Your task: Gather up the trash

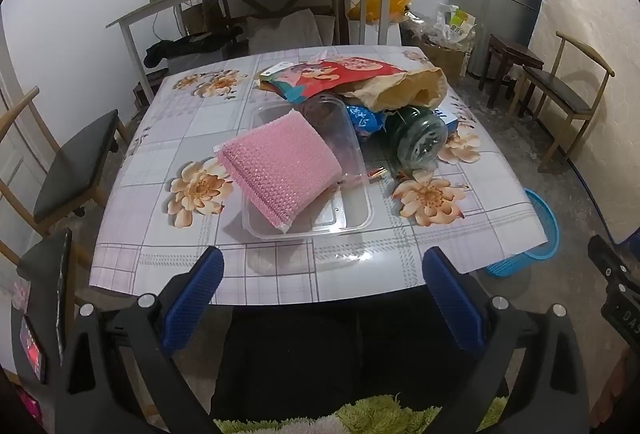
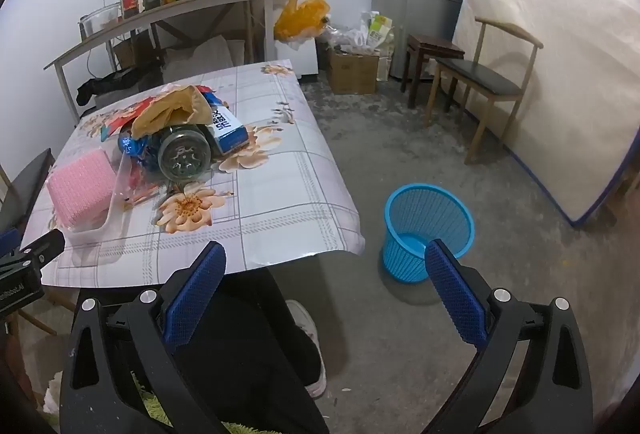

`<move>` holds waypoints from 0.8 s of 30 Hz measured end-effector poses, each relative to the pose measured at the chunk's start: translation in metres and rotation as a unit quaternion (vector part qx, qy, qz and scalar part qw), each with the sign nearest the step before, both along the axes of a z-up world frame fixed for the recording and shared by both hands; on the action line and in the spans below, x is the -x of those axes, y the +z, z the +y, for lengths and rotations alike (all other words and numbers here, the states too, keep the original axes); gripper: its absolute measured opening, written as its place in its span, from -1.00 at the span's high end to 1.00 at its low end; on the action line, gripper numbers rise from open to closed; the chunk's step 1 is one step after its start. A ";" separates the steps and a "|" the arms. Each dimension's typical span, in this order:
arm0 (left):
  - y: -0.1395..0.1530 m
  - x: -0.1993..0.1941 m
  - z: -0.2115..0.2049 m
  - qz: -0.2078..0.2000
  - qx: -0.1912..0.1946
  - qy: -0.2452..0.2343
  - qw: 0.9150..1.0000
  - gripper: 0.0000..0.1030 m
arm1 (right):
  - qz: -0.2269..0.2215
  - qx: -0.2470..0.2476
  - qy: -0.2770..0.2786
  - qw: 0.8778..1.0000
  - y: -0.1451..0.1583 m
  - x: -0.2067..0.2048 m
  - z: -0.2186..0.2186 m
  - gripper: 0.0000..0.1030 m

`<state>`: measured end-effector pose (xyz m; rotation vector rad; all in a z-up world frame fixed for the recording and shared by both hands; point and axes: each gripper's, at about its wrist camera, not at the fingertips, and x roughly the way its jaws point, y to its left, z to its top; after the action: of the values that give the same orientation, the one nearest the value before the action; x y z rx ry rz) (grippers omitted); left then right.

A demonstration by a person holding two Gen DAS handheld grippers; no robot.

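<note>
Nothing looks picked up yet; all the trash sits on the table [image 1: 192,266], and the blue basket [image 2: 428,222] on the floor looks bare inside, though its far inner side is hard to see.

Going left to right on the table: the pink bubble bag [image 1: 280,173] lies near the middle, leaning into a clear plastic tray [image 1: 352,209] that reaches toward the near edge; behind them, toward the far edge, lie a red picture bag [image 1: 344,71] and a brown paper bag [image 1: 412,87]; under those sit a shiny blue wrapper [image 1: 362,119] and a dark green jar [image 1: 420,139] tipped on its side; a blue and white box [image 2: 228,129] lies past the jar, closer to the right edge; the basket stands on the floor just beside the table's near right corner.

The left gripper [image 1: 322,298] hangs over the near edge with its jaws wide apart and nothing between them; the right gripper [image 2: 326,294] hangs off the near right corner, jaws wide apart too, holding nothing.

So the whole job is left: each piece must go into the basket.
</note>
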<state>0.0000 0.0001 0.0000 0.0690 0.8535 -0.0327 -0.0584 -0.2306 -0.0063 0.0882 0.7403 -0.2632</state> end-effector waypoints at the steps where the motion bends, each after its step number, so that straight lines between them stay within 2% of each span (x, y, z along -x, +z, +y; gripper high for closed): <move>1: 0.000 0.000 0.000 0.003 0.001 0.000 1.000 -0.89 | -0.001 -0.001 0.000 1.000 0.000 0.000 0.000 -0.85; 24: 0.001 -0.001 0.005 -0.001 0.011 0.003 1.000 -0.89 | 0.001 0.000 0.006 1.000 0.001 -0.001 0.002 -0.85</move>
<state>0.0015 0.0054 0.0009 0.0450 0.8503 -0.0364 -0.0575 -0.2289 -0.0055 0.0830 0.7427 -0.2521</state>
